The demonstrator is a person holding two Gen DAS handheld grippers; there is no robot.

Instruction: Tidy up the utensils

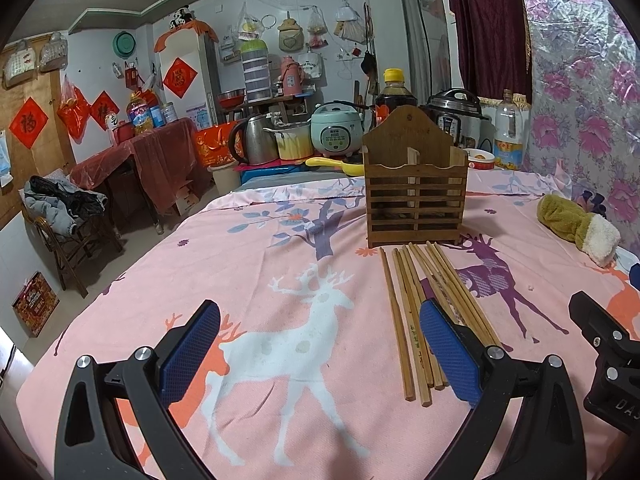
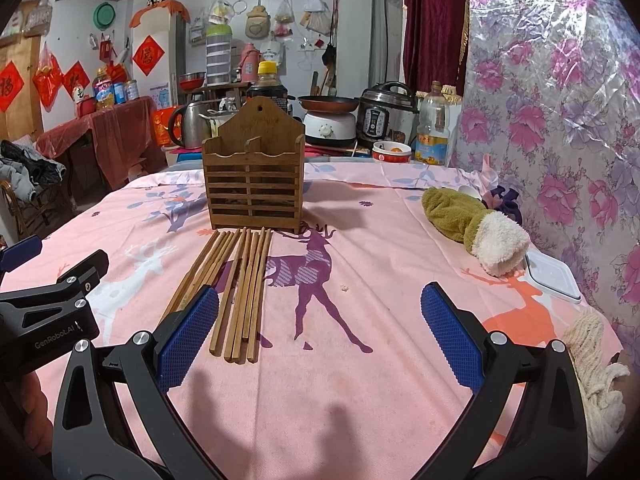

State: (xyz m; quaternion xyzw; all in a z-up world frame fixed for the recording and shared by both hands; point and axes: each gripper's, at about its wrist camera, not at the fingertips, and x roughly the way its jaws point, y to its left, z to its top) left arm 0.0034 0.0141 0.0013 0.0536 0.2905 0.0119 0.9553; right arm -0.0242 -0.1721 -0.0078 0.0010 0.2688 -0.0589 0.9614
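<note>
Pink deer cloth (image 2: 360,380), chopsticks (image 2: 240,292) partly behind left tool (image 1: 320,344)

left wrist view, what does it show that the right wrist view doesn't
Only the left wrist view shows the pale green rice cooker and yellow ladle. Only the right wrist view shows the frying pan, white lidded container and cream knit cloth. Both show the chopsticks lying before the empty wooden holder, both grippers open.

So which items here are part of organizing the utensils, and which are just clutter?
Job:
- chopsticks
- wooden holder
- left gripper, right gripper, both open

Lying about:
- green plush slipper
- white lidded box
- cream mop-like cloth
</note>
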